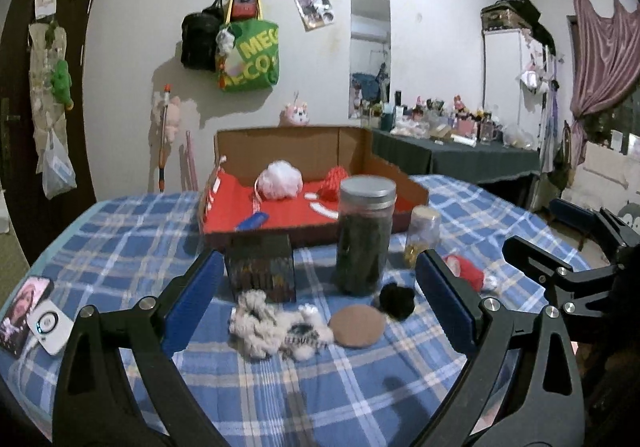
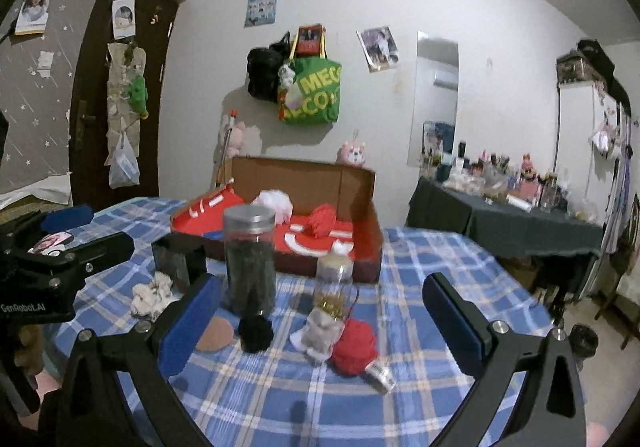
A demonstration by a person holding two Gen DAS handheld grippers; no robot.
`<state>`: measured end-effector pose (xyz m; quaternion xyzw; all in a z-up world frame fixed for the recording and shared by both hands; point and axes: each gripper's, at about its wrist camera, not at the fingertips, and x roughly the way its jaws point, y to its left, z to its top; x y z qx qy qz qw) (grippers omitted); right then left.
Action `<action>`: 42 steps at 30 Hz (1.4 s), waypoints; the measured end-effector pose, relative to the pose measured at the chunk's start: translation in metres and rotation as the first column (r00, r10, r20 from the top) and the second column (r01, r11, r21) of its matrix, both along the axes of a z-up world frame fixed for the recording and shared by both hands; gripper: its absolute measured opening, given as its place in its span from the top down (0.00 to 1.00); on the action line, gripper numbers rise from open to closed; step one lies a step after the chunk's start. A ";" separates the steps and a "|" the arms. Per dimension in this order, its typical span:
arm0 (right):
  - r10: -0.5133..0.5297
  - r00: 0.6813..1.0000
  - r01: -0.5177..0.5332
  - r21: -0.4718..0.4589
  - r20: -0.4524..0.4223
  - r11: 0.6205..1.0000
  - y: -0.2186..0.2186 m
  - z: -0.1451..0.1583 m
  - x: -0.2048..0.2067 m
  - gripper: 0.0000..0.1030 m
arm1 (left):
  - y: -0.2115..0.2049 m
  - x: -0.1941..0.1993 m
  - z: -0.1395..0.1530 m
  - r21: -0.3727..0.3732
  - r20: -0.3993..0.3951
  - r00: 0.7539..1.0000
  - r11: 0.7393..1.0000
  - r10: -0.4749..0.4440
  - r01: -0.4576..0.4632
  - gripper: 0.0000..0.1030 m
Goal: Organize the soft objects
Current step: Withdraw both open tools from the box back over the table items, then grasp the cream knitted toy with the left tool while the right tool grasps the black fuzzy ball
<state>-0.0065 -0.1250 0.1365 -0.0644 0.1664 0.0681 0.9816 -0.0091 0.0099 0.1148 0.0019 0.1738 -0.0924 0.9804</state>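
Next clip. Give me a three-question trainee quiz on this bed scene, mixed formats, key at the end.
1. True or false: the left gripper is shut on something.
2. Which already lies in the cardboard box? A) black pom-pom B) white mesh puff C) brown round pad
3. Fill in: the tall jar has a ____ lid.

Key: 1 false, both grippers open and empty, right gripper too; 2 B; 3 metal.

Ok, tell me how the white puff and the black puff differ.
The white puff lies inside the red-lined box; the black puff lies on the checked cloth, in front of the tall jar. The white one looks bigger and airier, the black one smaller and denser. Both are soft, round and ungripped.
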 end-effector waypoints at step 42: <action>0.106 0.941 -0.092 0.061 -0.320 0.994 0.039 -0.075 0.082 0.05 | 0.056 0.084 -0.070 -0.003 -0.380 0.925 1.000 0.012 -0.014 0.05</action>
